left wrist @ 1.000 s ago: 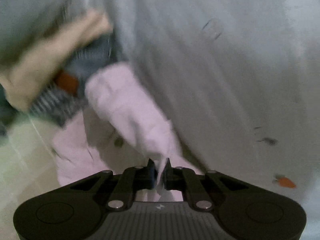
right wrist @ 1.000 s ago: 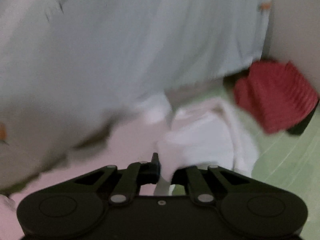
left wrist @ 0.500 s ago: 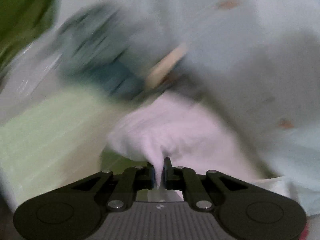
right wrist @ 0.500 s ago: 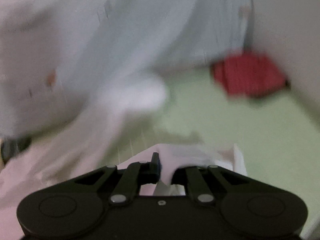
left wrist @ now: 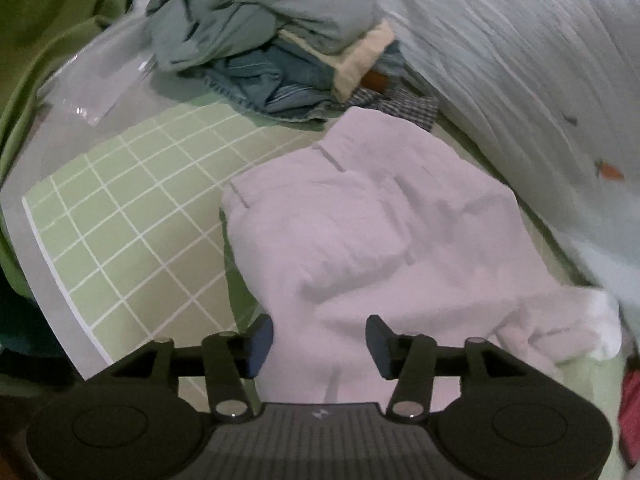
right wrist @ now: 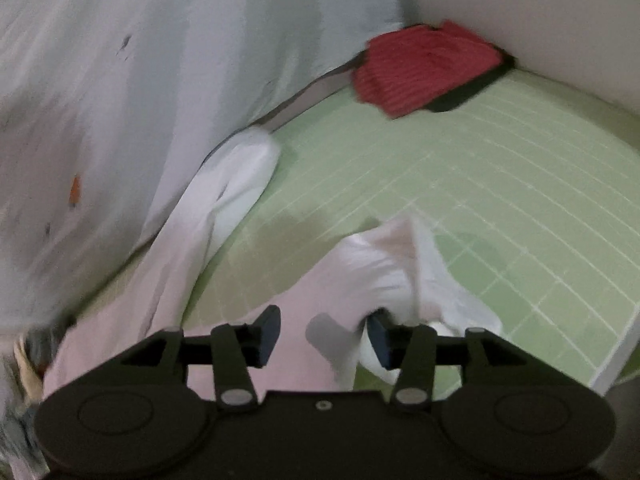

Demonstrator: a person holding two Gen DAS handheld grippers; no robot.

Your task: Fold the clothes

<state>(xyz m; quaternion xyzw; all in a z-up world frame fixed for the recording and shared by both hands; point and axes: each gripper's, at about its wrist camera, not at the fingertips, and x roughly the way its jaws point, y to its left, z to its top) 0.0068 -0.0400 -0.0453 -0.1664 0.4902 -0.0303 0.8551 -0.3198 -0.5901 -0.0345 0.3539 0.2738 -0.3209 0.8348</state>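
A pale pink garment (left wrist: 372, 220) lies spread on the green gridded mat (left wrist: 132, 208), waistband and belt loops toward the far left. My left gripper (left wrist: 320, 344) stands open just above its near edge, nothing between the fingers. In the right wrist view the same pink garment (right wrist: 304, 332) runs under my right gripper (right wrist: 322, 338), which is open; a white cuff (right wrist: 400, 272) bunches against the right finger, and a second white cuff (right wrist: 244, 172) lies farther off by the hanging sheet.
A heap of blue and grey clothes (left wrist: 280, 40) sits at the back left of the mat. A pale sheet (left wrist: 520, 60) with small carrot prints hangs along the far side. A red knit (right wrist: 424, 64) lies in the far right corner. Clear plastic (left wrist: 100, 80) rests left of the heap.
Both grippers were shut on the pink garment and moving fast; now both have opened and the garment lies released on the mat.
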